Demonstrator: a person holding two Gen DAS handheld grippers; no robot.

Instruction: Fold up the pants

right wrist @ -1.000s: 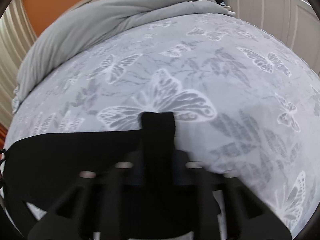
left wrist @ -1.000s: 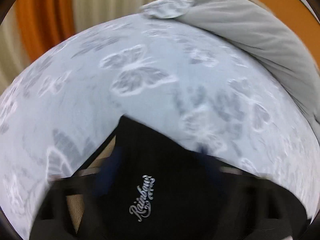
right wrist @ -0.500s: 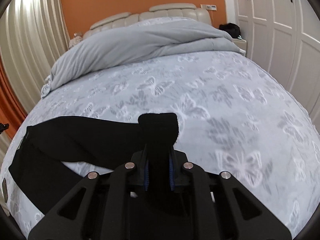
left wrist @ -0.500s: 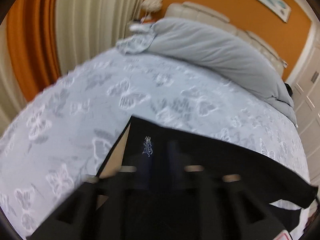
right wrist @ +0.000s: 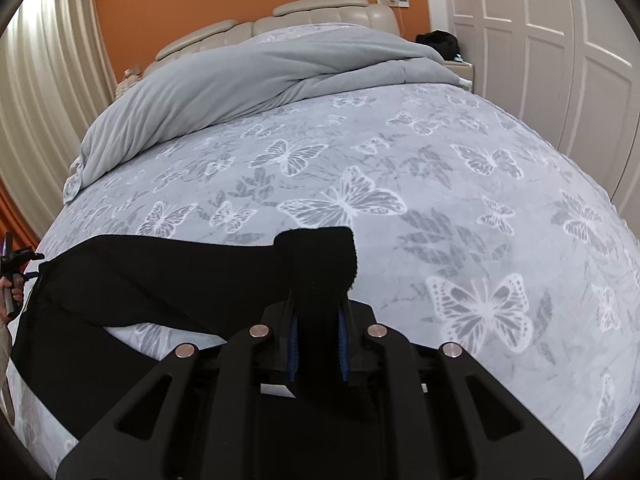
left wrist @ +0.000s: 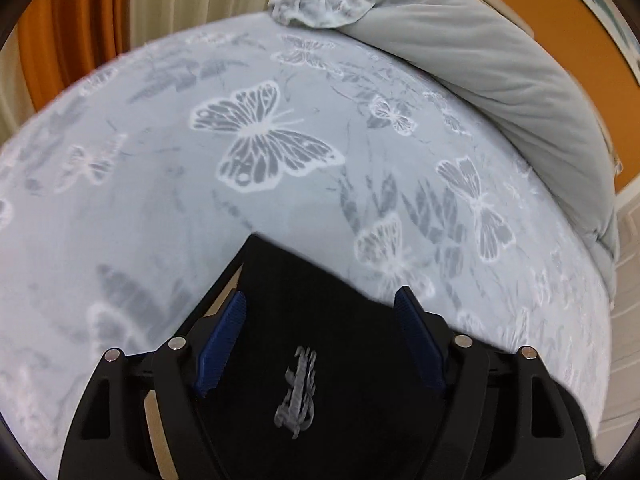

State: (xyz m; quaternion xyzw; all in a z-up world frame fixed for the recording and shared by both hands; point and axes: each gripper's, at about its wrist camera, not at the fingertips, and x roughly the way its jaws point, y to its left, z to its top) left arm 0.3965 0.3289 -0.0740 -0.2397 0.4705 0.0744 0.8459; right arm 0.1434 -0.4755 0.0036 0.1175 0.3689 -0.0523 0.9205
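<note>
The left gripper (left wrist: 320,316) has just let go. A second ago its blue pads were pinched on the black pants (left wrist: 328,344) near the silver script logo (left wrist: 298,394); now the jaws are opening, the pads (left wrist: 222,342) stand clear on either side of the cloth, and the fabric lies between them untouched, resting on the butterfly-print bedspread (left wrist: 256,148). So that corner has been set down where the person wants it.

The right gripper (right wrist: 318,344) has not followed. It is pressed together on a bunched black end of the pants (right wrist: 168,276), which pokes up above the fingertips, and it has risen since a second ago, so the cloth slopes away from it toward the left side of the bed. From the right wrist view the garment runs as a long black band across the near part of the bedspread, with the left gripper seen small at its far end, next to the person's hand (right wrist: 10,294).

The grey duvet (right wrist: 256,76) is heaped well apart, up by the headboard (right wrist: 320,10).

My reading: one end is anchored, and the held end is probably about to be carried over for a fold. The fold itself is not yet made.
</note>
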